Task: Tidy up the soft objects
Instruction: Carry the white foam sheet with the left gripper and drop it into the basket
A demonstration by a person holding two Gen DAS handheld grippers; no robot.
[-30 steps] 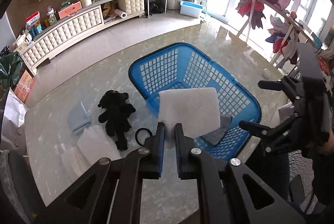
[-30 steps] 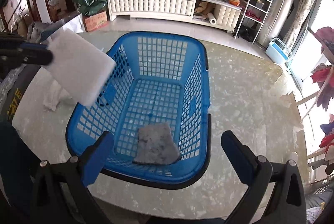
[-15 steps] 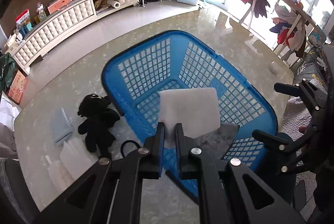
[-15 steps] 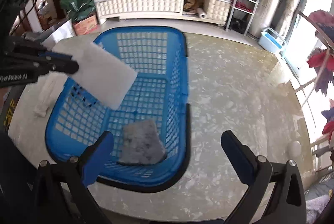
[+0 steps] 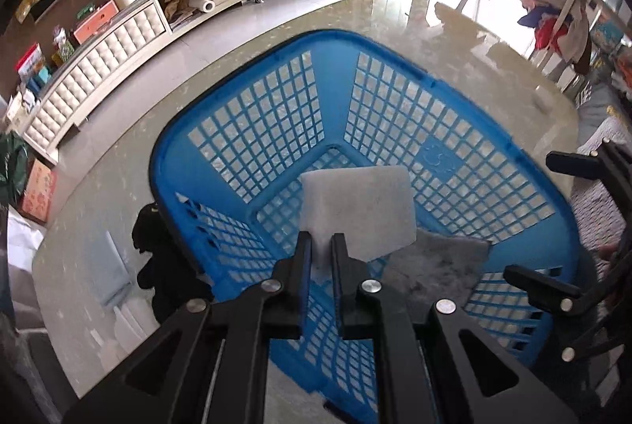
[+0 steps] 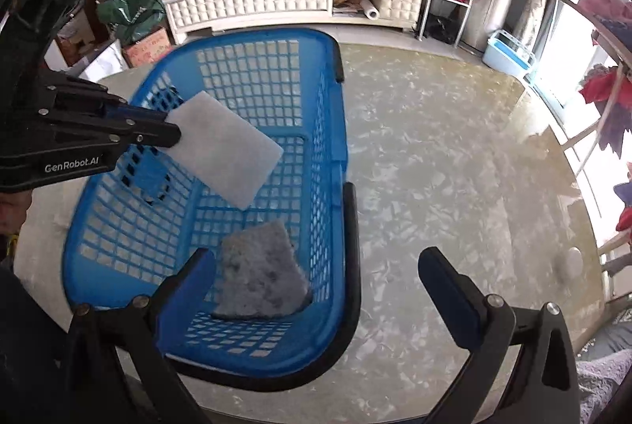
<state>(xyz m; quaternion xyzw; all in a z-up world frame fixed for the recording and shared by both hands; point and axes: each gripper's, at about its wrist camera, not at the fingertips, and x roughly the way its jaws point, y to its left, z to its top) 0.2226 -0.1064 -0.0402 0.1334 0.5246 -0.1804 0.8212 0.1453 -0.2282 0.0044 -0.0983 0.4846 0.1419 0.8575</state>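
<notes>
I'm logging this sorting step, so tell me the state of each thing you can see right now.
left gripper: shut on white pad.
white pad: held in the air over the basket.
right gripper: open, empty.
blue basket: upright on table.
grey cloth: lying on basket floor.
black plush toy: on table outside basket.

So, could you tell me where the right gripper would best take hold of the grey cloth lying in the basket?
Probably its raised far corner, coming down from above. The grey cloth lies flat on the floor of the blue basket, close to the near and right walls, so a sideways approach looks blocked. The right gripper is open.
</notes>
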